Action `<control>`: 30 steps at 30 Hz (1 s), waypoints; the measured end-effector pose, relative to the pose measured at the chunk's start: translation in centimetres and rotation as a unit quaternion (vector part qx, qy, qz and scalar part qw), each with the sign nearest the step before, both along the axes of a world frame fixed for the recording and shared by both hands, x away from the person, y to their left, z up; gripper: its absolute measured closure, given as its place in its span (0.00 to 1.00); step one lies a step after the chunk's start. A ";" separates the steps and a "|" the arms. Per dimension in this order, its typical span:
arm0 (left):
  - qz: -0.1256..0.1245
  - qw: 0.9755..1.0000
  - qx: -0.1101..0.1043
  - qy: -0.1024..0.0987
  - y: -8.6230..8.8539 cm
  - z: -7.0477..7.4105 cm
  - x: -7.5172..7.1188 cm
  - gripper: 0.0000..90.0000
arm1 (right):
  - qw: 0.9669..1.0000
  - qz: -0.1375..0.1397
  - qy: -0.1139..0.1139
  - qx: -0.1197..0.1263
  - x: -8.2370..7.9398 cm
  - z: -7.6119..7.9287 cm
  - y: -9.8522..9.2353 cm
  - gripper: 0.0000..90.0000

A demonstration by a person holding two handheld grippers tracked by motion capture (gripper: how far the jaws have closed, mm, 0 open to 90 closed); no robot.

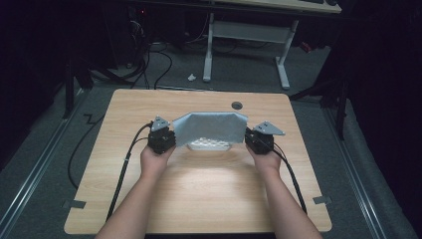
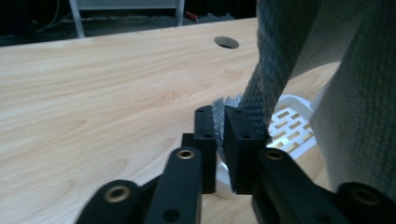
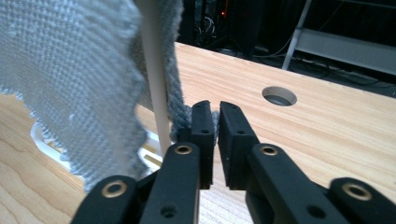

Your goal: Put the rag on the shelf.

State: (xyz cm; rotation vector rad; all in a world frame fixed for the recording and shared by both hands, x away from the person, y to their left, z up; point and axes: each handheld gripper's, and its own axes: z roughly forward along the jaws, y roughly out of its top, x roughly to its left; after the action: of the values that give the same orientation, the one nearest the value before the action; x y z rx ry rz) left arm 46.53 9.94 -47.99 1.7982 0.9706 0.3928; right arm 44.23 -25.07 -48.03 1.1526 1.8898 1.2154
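Observation:
A grey woven cloth is draped like a tent over a white slotted rack at the middle of the table. My left gripper sits at the cloth's left end. Its jaws stand a narrow slit apart, with the cloth's frayed edge between them and a fold of cloth rising beside the right jaw. My right gripper is at the cloth's right end. Those jaws are also slightly parted, with a bunched hem against the left jaw and a little cloth in the gap. A white rack post stands beside it.
The wooden table has a round cable hole behind the cloth. Two forearms reach in from the near edge, and black cables trail back from both grippers. Behind the table is dark floor with a white desk frame.

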 end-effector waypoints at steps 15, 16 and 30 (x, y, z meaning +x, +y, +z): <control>0.026 0.999 -0.016 -0.015 2.8 1.6 -0.2 0.81 | 1.000 -0.015 -0.011 0.007 -0.3 1.4 -1.4 0.89; 0.025 0.999 -0.017 -0.014 2.8 1.6 -0.2 0.81 | 1.000 -0.016 -0.011 0.008 -0.2 1.4 -1.4 0.88; 0.006 1.000 -0.015 -0.018 1.3 1.3 -0.5 0.85 | 1.000 -0.022 -0.007 0.017 0.7 2.1 -1.4 0.82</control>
State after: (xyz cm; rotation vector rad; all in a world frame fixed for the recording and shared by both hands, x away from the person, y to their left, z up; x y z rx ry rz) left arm 46.00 11.25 -46.66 1.7541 0.9573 0.4141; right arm 44.96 -26.45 -45.94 1.1935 1.8301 1.2338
